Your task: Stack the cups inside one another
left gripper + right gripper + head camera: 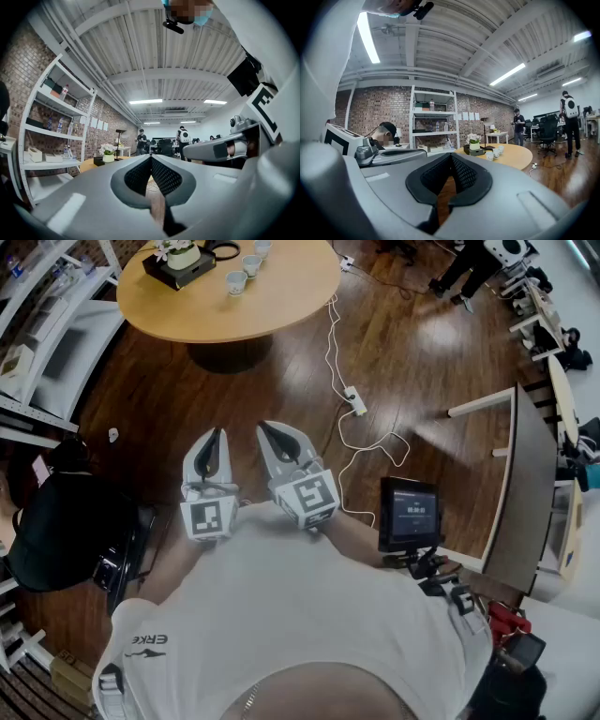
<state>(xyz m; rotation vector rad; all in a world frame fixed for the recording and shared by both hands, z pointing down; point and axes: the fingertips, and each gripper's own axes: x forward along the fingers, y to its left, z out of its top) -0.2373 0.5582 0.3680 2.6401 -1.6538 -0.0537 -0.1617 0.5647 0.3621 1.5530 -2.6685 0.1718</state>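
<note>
Two grippers, and neither was doing any work at this point. Low in the head view, a bit left of centre, the left gripper (217, 434) had its jaws pressed fully together with nothing in them; its own camera showed the pads meeting with only floor behind.

The three cups (251, 265) sat way up at the top of the frame on the round wooden table (281, 306), just right of a black tray (167, 273) with a flower pot on it. They stood apart from each other, not nested, in a short row slanting from lower left to upper right.

Just right of the left one, the right gripper (262, 427) was clamped together on nothing too.

Here's what matters for the next move: the cups lay straight ahead of both claws, well apart from them across a stretch of dark wood floor. The row landed roughly between the two tips, so I'd say neither hand had a real edge. In the right gripper view the cups showed a bit right of its jaws; in the left gripper view I couldn't pick them out.

Further right on the floor were a power strip (355, 401) and a small screen (409, 514).
</note>
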